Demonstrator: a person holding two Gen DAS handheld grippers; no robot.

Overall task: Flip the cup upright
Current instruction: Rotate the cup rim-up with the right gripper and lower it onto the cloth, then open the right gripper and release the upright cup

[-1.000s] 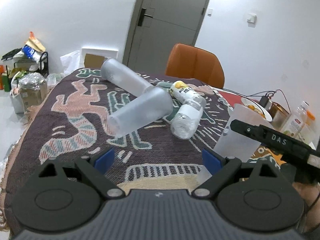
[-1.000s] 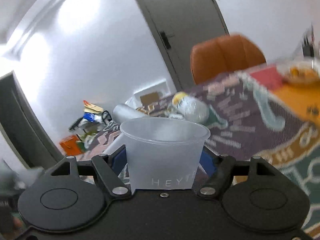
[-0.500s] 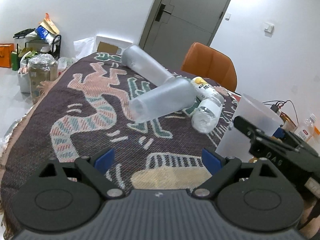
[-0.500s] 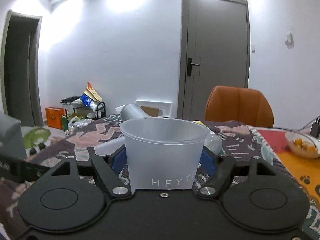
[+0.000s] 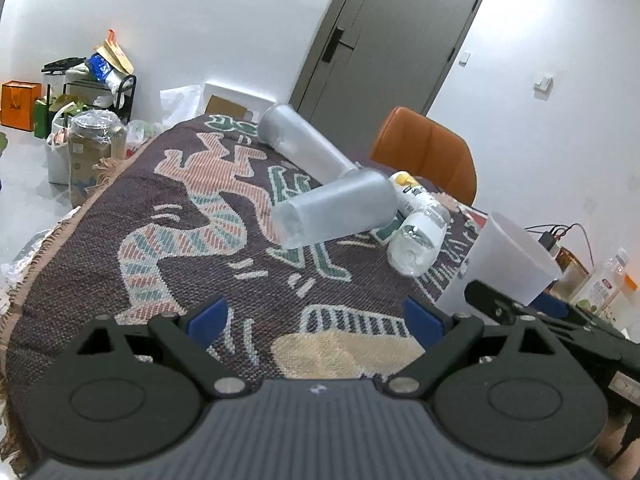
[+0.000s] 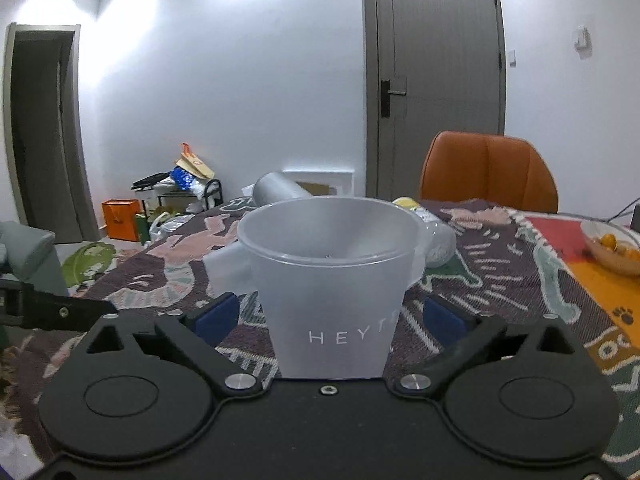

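A frosted plastic cup point(image 6: 332, 280) marked HEYT stands upright, mouth up, between the fingers of my right gripper point(image 6: 330, 318). The jaws stand wider than the cup, with gaps on both sides, so the gripper is open. The same cup point(image 5: 508, 264) shows at the right of the left wrist view, with the right gripper's black finger in front of it. My left gripper point(image 5: 316, 318) is open and empty above the patterned cloth point(image 5: 180, 216).
Two frosted tumblers point(image 5: 336, 210) point(image 5: 300, 142) lie on their sides mid-table beside two plastic bottles point(image 5: 418, 240). An orange chair point(image 6: 488, 176) stands at the far edge. A bowl of fruit point(image 6: 612, 246) sits at the right. Bags and boxes point(image 5: 80, 120) clutter the floor at the left.
The right gripper's jaws have opened away from the upright cup. The left gripper has drawn back and tilted, so the lying tumblers appear farther away.
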